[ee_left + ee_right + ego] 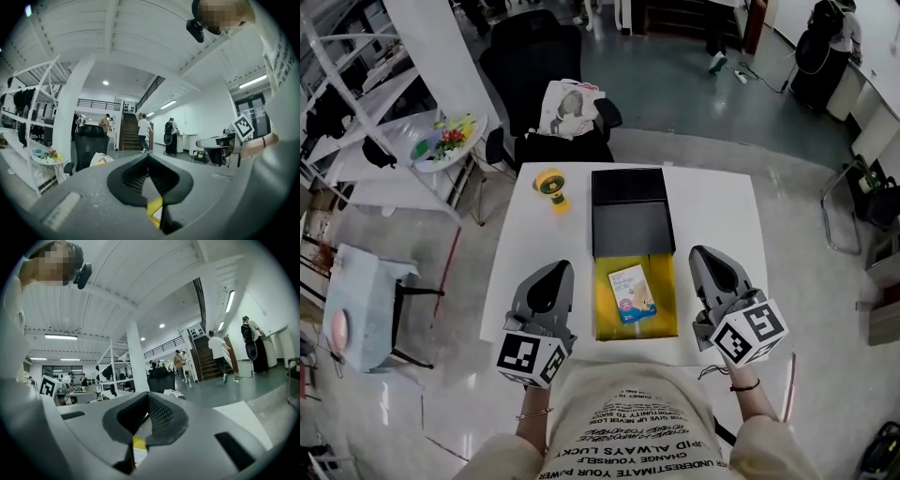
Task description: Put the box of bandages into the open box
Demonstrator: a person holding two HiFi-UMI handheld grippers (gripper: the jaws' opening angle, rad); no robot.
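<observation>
Flanking open box [667, 302], left gripper [556, 269], right gripper [704, 253], closed, near table [717, 211] edge

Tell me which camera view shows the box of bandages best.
The head view. There the box of bandages lies whole and unobstructed on the yellow tray. Each gripper view shows only a yellow-and-white sliver below its jaws, too little to identify.

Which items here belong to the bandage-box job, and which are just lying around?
Job:
- box of bandages, lying inside the open box
- left gripper and right gripper, both shut, holding nothing

Lying about:
- yellow object on the table
- bag on the chair
</observation>
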